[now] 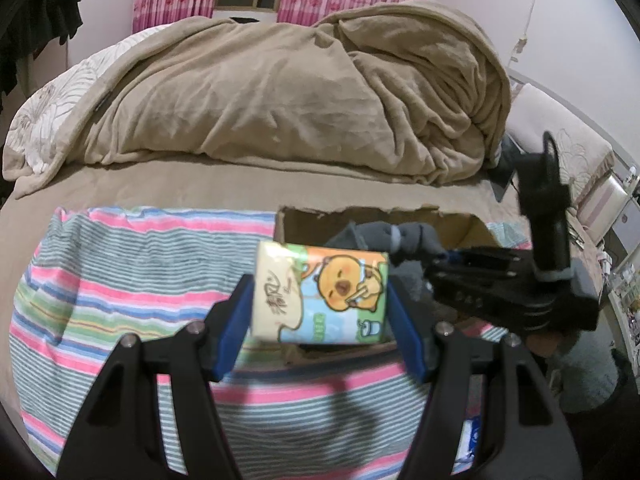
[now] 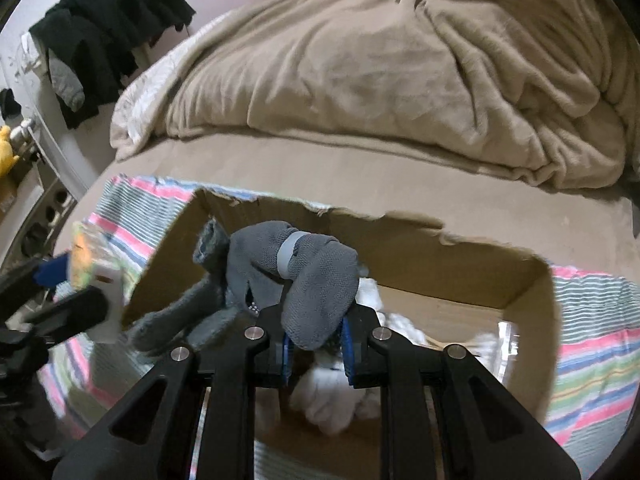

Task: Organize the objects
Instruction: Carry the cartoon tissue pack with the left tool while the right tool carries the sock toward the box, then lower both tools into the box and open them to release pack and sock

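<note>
The right gripper grips the grey sock bundle directly over the cardboard box; the left gripper, jaws clamping the tissue pack, stands at the box's left edge.

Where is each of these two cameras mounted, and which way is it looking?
Left wrist view: sits on the left gripper, facing the bed; its blue fingers clamp a cartoon-printed tissue pack; the right gripper shows alongside.
Right wrist view: sits on the right gripper, above the torn brown cardboard box; it grips a bundled grey sock.
Shared: box, sock, tissue pack, striped cloth, tan blanket.
</note>
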Tool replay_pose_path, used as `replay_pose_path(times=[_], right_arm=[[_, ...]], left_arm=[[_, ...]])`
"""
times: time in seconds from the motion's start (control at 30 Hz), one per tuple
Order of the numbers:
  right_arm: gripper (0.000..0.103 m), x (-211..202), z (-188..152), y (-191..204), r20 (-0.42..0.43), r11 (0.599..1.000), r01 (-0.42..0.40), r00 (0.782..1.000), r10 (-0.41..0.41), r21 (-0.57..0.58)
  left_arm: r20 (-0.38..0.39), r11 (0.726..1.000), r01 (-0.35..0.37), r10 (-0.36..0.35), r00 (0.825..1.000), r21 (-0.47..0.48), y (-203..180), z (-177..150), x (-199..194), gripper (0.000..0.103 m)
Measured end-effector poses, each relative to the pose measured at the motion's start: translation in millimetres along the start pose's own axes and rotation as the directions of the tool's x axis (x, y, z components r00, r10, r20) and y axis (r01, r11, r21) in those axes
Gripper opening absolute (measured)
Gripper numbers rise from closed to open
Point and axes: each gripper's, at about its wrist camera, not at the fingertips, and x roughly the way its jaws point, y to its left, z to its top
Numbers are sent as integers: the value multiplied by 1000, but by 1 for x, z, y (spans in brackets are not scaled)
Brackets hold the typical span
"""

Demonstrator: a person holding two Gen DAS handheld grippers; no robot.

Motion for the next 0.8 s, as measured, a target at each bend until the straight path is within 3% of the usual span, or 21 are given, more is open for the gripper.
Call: replay_pose_path(times=[0.33,0.43,0.5,0.8], right_arm=[[22,8,-3,-2,-11,999,-17,1000,18,30],[35,0,-3,-3,8,999,-40,999,39,30],[60,-8,-4,-3,28,999,-44,999,43,30],[63,-44,-12,-17,84,997,-40,996,34,71]], left_arm=[[-24,999,33,-33,999,-8,-4,8,26,66],[-49,1000,29,-28,998,11,-10,11,38,66],[-58,999,22,-20,998,23,-13,11,44,66],[-43,999,44,-44,998,6,-17,22,47,66]])
